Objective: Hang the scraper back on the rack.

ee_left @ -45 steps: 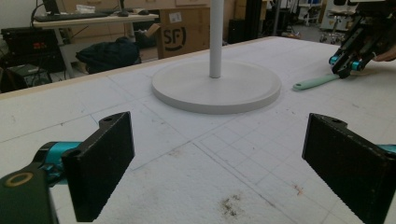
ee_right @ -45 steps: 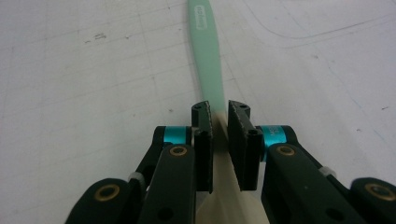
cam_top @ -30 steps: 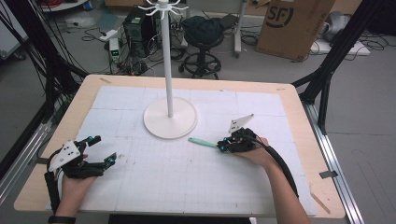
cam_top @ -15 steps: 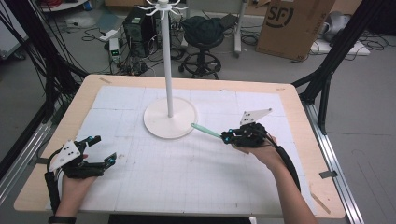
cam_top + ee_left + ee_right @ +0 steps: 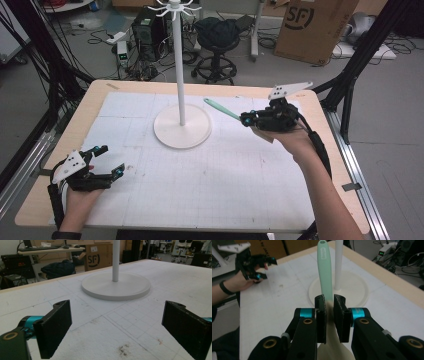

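Note:
A white hanger stand (image 5: 182, 131) rises from a round base at the table's middle, with hooks at its top. My right gripper (image 5: 248, 119) hovers to the right of the base, above the table, shut on a spatula (image 5: 220, 108). Its mint-green handle points left and away toward the stand's pole. In the right gripper view the jaws (image 5: 330, 305) pinch the spatula (image 5: 324, 270) where the green handle meets its cream blade. My left gripper (image 5: 111, 161) rests open and empty near the front left corner. In the left gripper view its jaws (image 5: 117, 327) face the stand's base (image 5: 116, 286).
A white gridded mat (image 5: 210, 175) covers the wooden table (image 5: 345, 190). Behind the table stand a black stool (image 5: 216, 35), a cardboard box (image 5: 310, 25) and cables on the floor. Black frame legs (image 5: 350, 75) flank the table's sides.
My right gripper has lifted the spatula off the mat and carried it up and away, to the right of the stand's base. The left gripper has stayed still.

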`<action>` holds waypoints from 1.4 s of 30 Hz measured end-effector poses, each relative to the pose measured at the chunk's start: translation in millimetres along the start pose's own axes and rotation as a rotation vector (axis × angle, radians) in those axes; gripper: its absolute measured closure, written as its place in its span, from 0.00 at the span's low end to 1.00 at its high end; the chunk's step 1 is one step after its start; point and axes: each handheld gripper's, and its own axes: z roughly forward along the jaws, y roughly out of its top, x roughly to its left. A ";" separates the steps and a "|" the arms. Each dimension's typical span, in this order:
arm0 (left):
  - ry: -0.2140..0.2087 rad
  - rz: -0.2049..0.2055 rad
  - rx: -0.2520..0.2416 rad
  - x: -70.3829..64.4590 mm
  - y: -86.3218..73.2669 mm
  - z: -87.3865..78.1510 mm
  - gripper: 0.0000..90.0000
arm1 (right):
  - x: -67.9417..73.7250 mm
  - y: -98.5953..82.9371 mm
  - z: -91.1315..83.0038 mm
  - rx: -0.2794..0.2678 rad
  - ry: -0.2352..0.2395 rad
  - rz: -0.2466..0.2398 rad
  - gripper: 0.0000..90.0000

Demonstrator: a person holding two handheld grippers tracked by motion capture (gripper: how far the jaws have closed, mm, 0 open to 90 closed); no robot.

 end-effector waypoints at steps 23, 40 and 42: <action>-0.007 0.003 0.000 0.0 0.0 0.0 0.11 | 18.6 137.0 -51.0 -0.090 -0.117 -0.056 0.91; -0.008 0.007 -0.001 -0.4 0.0 -0.1 0.11 | 15.4 163.4 -49.2 -0.137 -0.133 -0.062 0.91; -0.008 0.007 -0.001 -0.4 0.0 -0.1 0.11 | 14.7 164.0 -46.8 -0.134 -0.131 -0.061 0.91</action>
